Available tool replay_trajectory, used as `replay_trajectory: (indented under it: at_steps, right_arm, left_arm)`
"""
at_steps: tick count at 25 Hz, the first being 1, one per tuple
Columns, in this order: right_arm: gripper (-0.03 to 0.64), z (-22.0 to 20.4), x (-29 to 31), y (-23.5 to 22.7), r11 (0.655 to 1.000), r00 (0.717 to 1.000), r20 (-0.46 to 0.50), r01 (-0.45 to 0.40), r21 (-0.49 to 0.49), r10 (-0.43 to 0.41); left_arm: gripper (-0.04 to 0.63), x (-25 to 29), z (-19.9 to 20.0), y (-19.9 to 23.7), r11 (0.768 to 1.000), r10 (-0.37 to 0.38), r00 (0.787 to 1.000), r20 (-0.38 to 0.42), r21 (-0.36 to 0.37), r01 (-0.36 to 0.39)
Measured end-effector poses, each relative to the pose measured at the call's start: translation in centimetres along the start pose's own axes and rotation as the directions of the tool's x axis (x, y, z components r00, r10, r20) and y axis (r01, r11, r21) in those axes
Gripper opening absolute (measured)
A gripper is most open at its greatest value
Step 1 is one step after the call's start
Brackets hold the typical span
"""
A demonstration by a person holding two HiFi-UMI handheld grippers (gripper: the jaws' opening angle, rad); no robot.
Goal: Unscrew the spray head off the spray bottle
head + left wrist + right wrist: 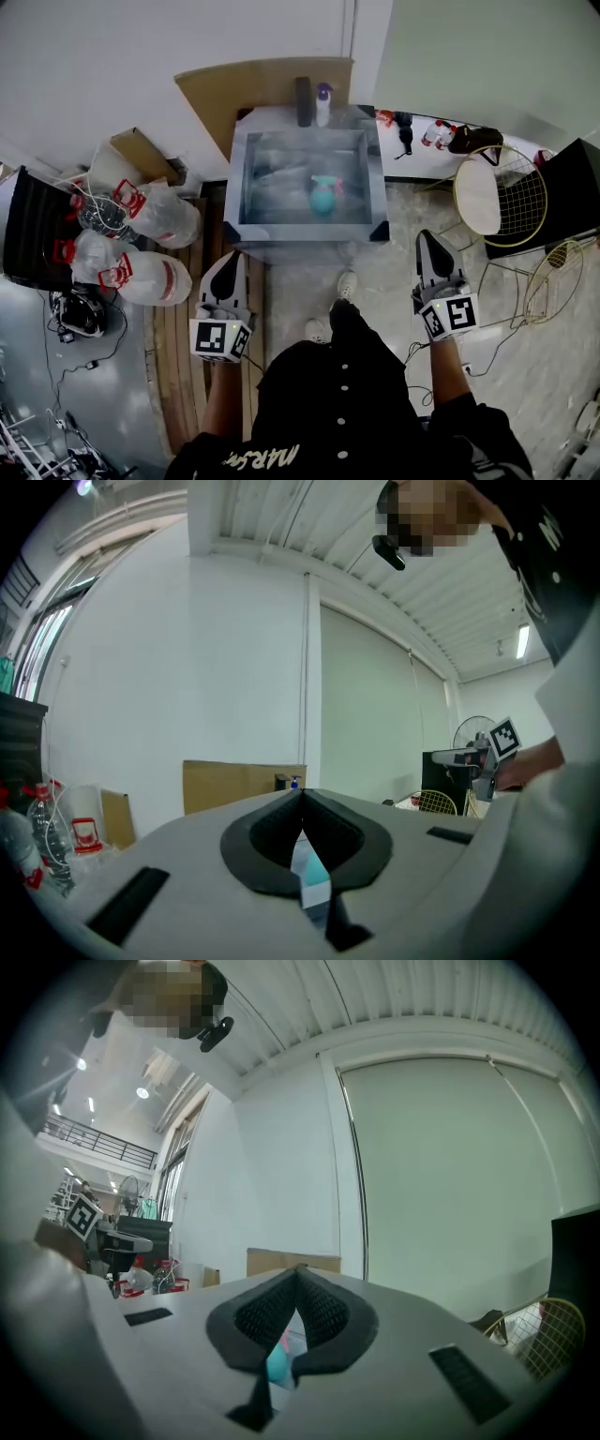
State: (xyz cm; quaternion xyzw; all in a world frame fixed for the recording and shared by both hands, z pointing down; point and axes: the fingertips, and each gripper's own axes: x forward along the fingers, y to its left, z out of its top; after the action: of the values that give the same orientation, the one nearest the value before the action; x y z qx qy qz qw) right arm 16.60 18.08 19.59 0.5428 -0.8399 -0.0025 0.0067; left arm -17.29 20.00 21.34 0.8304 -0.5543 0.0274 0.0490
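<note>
A teal plastic spray bottle [324, 197] is being seen resting near the middle of a square, silvery, glossy-topped table [246, 178]. The left gripper [232, 259] and right gripper [427, 238] are being held short of the table's near edge, well apart from the bottle. The jaws of each are being pressed together on nothing.

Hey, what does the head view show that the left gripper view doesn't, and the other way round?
Only the head view: the table seen from above with the teal spray bottle on it, and the gold wire chair. Only the left gripper view: the ceiling and a standing fan. Both: the cardboard sheet against the wall, the water jugs and the right gripper, held short of the table.
</note>
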Motion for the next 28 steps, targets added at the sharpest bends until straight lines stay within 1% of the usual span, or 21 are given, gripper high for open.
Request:
replay_trajectory:
  at_steps: [5, 13, 18, 21, 24, 26, 28]
  right_arm:
    - [0.012, -0.4, 4.5, -3.0, 1.000, 1.000, 0.002, -0.029, 0.001, 0.029]
    - [0.012, 0.3, 11.1, -8.5, 0.997, 0.997, 0.018, -0.075, 0.003, 0.075]
    - [0.012, 0.5, 14.0, -11.0, 0.993, 0.993, 0.018, -0.121, 0.010, 0.121]
    - [0.012, 0.2, 15.2, -11.9, 0.989, 0.989, 0.009, -0.146, 0.017, 0.146]
    - [0.012, -0.2, 15.9, -12.4, 0.986, 0.986, 0.000, -0.165, 0.028, 0.165]
    - [0.012, -0.6, 16.5, -12.5, 0.984, 0.984, -0.006, -0.177, 0.035, 0.177]
    - [0.012, -1.0, 17.2, -12.4, 0.981, 0.981, -0.015, -0.191, 0.040, 0.192]
  left_arm:
    - [0.025, 5.1, 0.1, 0.6, 1.000, 0.015, 1.000, -0.002, 0.005, -0.015]
    - [0.025, 13.5, 2.1, 0.3, 0.999, 0.033, 0.999, 0.026, 0.011, -0.033]
    - [0.025, 16.6, 2.8, 0.1, 0.997, 0.070, 0.997, 0.015, 0.017, -0.070]
    - [0.026, 17.3, 2.4, -0.4, 0.996, 0.085, 0.996, -0.006, 0.025, -0.085]
    - [0.025, 17.9, 1.3, -0.7, 0.996, 0.085, 0.995, -0.045, 0.040, -0.083]
    - [0.025, 18.4, 0.3, -0.7, 0.996, 0.068, 0.994, -0.082, 0.065, -0.063]
    - [0.026, 19.2, -1.0, -0.8, 0.994, 0.025, 0.991, -0.135, 0.109, -0.010]
